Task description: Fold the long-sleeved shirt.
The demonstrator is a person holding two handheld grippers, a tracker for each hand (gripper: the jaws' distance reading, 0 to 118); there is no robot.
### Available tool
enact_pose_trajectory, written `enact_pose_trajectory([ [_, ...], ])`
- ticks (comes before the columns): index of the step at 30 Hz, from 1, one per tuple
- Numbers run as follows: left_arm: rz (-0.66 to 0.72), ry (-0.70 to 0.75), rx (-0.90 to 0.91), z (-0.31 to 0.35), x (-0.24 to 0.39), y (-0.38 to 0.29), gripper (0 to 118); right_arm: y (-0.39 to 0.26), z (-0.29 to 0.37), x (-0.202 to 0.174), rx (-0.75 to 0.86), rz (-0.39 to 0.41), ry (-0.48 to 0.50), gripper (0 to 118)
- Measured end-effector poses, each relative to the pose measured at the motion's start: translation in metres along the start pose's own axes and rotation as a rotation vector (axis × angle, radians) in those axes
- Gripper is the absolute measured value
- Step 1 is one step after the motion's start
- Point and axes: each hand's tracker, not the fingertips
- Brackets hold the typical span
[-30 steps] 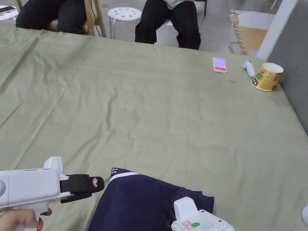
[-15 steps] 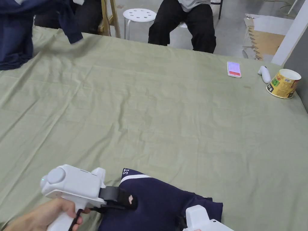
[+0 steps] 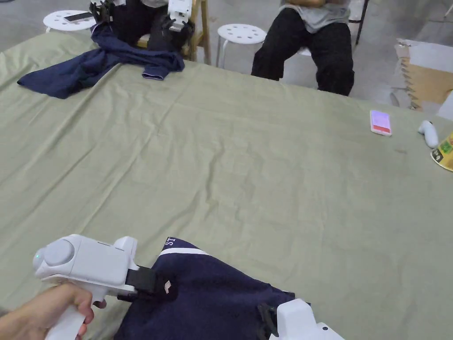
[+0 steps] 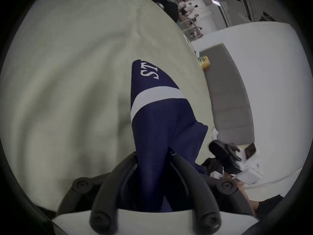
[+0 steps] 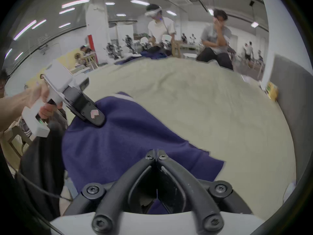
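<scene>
At the near edge of the table, the left gripper has its jaws clenched on the left edge of the navy shirt, which runs rightward to the right gripper, whose jaws sit closed at the shirt's near right edge.

1. I count two navy long-sleeved shirts: one folded near me, one crumpled at the table's far edge.
2. Two white handheld grippers: left, right.
3. Two round white perforated stools.
4. One white-cased phone, one white controller, one yellow paper cup.
5. Two seated people in black trousers.
</scene>
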Motion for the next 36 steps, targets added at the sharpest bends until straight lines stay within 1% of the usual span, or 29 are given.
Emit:
enact_pose_trajectory([
  [1,0.012,0.024,0.026,0.016,-0.013,0.005,23,0.012,-0.005,-0.011,0.026,0.014,0.02,0],
  [4,0.055,0.094,0.087,0.071,-0.048,0.02,23,0.05,-0.035,-0.046,0.058,0.05,0.121,0],
  [8,0.132,0.2,0.153,0.133,-0.097,0.047,23,0.097,-0.085,-0.106,0.078,0.15,0.221,0],
  [10,0.166,0.227,0.179,0.158,-0.119,0.059,23,0.116,-0.111,-0.134,0.07,0.17,0.271,0],
  [11,0.175,0.239,0.18,0.17,-0.13,0.066,23,0.127,-0.125,-0.147,0.073,0.177,0.279,0],
  [12,0.171,0.256,0.186,0.181,-0.139,0.073,23,0.136,-0.139,-0.162,0.074,0.183,0.309,0],
  [15,0.221,0.305,0.207,0.204,-0.168,0.087,23,0.152,-0.174,-0.193,0.054,0.209,0.347,0],
  [17,0.277,0.305,0.224,0.213,-0.187,0.092,23,0.157,-0.194,-0.207,0.038,0.205,0.357,0],
  [20,0.312,0.29,0.222,0.217,-0.208,0.092,23,0.161,-0.211,-0.218,0.014,0.202,0.365,0],
  [24,0.308,0.272,0.235,0.212,-0.21,0.087,25,0.16,-0.213,-0.223,0.008,0.202,0.368,0],
  [25,0.319,0.291,0.243,0.212,-0.207,0.086,35,0.16,-0.212,-0.223,0.006,0.204,0.371,0],
  [26,0.317,0.345,0.24,0.214,-0.205,0.086,51,0.159,-0.21,-0.223,0.009,0.207,0.367,0],
  [28,0.218,0.398,0.28,0.221,-0.192,0.081,93,0.159,-0.202,-0.219,0.02,0.206,0.371,0],
  [29,0.177,0.423,0.31,0.225,-0.182,0.078,104,0.16,-0.197,-0.217,0.027,0.202,0.37,0],
  [30,0.126,0.465,0.378,0.231,-0.168,0.073,107,0.161,-0.191,-0.214,0.034,0.201,0.367,0],
  [33,0.027,0.575,0.541,0.239,-0.127,0.055,107,0.166,-0.172,-0.205,0.068,0.212,0.362,0],
  [35,-0.03,0.676,0.57,0.229,-0.093,0.041,105,0.17,-0.159,-0.197,0.088,0.204,0.353,0],
  [36,-0.076,0.697,0.617,0.223,-0.074,0.032,101,0.171,-0.15,-0.191,0.108,0.195,0.354,0],
])
